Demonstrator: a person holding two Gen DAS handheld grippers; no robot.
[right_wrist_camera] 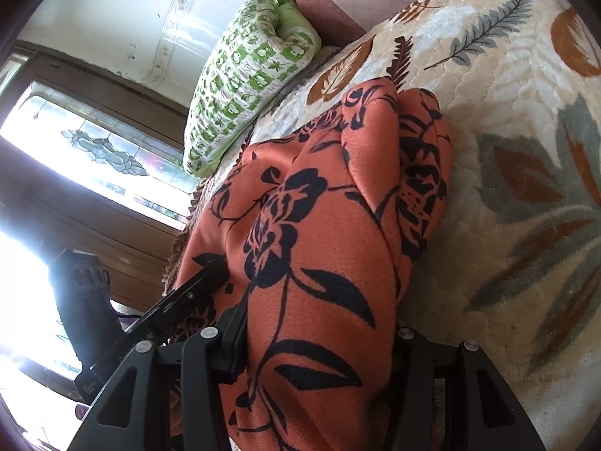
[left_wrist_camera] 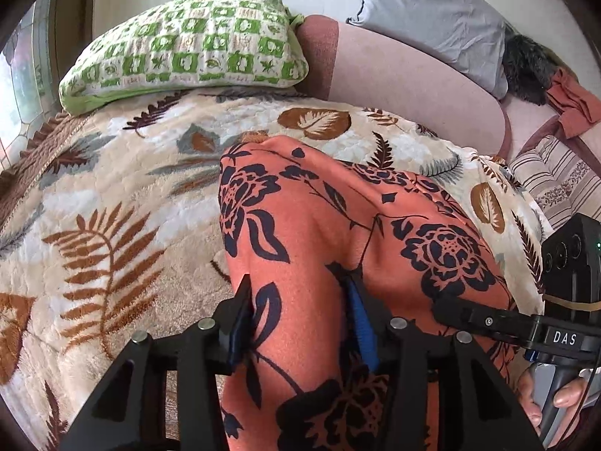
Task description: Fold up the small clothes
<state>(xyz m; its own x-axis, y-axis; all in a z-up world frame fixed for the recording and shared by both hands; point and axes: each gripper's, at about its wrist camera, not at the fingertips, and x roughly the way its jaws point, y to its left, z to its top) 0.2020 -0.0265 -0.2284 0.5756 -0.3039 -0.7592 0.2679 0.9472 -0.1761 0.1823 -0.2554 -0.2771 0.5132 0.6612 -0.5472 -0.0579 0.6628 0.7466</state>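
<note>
both tools tilt down side by side, the left gripper (left_wrist_camera: 300, 312) and right gripper (right_wrist_camera: 319, 342) each half closed, holding the orange flowered cloth (left_wrist_camera: 319, 225), which drapes onto the leaf-print blanket (left_wrist_camera: 112, 195); green pillow (left_wrist_camera: 195, 41) beyond.

Leaf-print blanket (left_wrist_camera: 124, 195), orange floral garment (left_wrist_camera: 319, 225), green pillow (left_wrist_camera: 188, 45)

The orange flowered cloth (left_wrist_camera: 319, 233) runs off the bottom edge in both wrist views, so its near end cannot be seen. In the right wrist view it hides the right-hand finger of the right gripper (right_wrist_camera: 319, 334); whether the pads press on it cannot be told. The hand (left_wrist_camera: 556, 398) on the other gripper's handle is cut off at the corner. The window (right_wrist_camera: 94, 158) is washed out by glare.
</note>
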